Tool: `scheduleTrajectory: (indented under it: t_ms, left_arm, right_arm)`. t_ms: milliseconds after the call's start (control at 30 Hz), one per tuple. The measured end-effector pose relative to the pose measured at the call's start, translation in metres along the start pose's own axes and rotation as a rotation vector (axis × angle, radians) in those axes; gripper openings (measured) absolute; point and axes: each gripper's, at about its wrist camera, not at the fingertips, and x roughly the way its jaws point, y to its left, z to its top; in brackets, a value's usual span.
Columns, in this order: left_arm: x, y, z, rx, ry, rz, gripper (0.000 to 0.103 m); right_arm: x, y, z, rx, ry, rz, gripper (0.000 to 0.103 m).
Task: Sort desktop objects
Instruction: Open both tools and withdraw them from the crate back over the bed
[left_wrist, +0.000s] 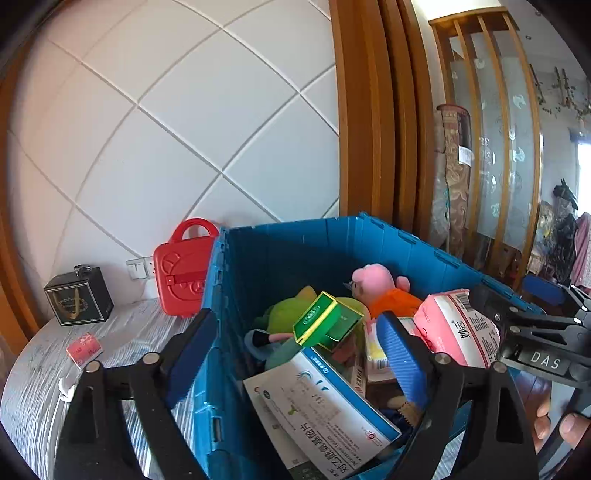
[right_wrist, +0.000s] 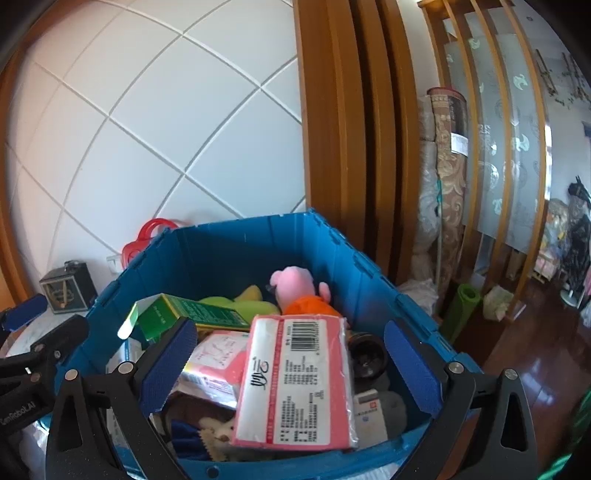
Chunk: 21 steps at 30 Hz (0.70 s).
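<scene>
Desktop objects, mostly binned: blue crate (right_wrist: 236, 254) at frame centre holds pink tissue pack (right_wrist: 295, 380), green box (left_wrist: 325, 321), white medicine box (left_wrist: 325, 410), pig plush (right_wrist: 295, 284). Red case (left_wrist: 184, 266), black box (left_wrist: 77, 299), small pink roll (left_wrist: 84, 349) remain on surface (left_wrist: 33, 387), lower left. Risk: tissue pack lies tilted atop pile, liable to slide. Left gripper (left_wrist: 295, 354) and right gripper (right_wrist: 291, 369) fingers spread wide, released, grasping nothing.

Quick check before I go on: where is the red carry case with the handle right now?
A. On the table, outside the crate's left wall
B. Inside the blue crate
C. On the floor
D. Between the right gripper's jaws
A: the red carry case stands upright on the table beside the blue crate.
</scene>
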Motion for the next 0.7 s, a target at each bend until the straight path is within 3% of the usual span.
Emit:
scheduleTrajectory:
  t_ms: [133,267,500,700]
  left_arm:
    - [-0.018,0.029,0.001,-0.071,-0.061,0.033,0.102]
    - [-0.031,0.067,-0.008,-0.115,-0.075,0.128,0.103]
    - [-0.041,0.166,-0.034,-0.192,-0.013,0.281,0.103]
    - [-0.046,0.289,-0.072,-0.219,0.083,0.385,0.103]
  right_arm:
    - [-0.007,0.020,0.002,-0.017,-0.017,0.053,0.103]
    - [-0.018,0.054,0.007,-0.042,-0.058,0.138,0.103]
    - [-0.033,0.153,0.005,-0.132,-0.094,0.328,0.103]
    - [-0.021,0.262,-0.014,-0.195,-0.033,0.427,0.103]
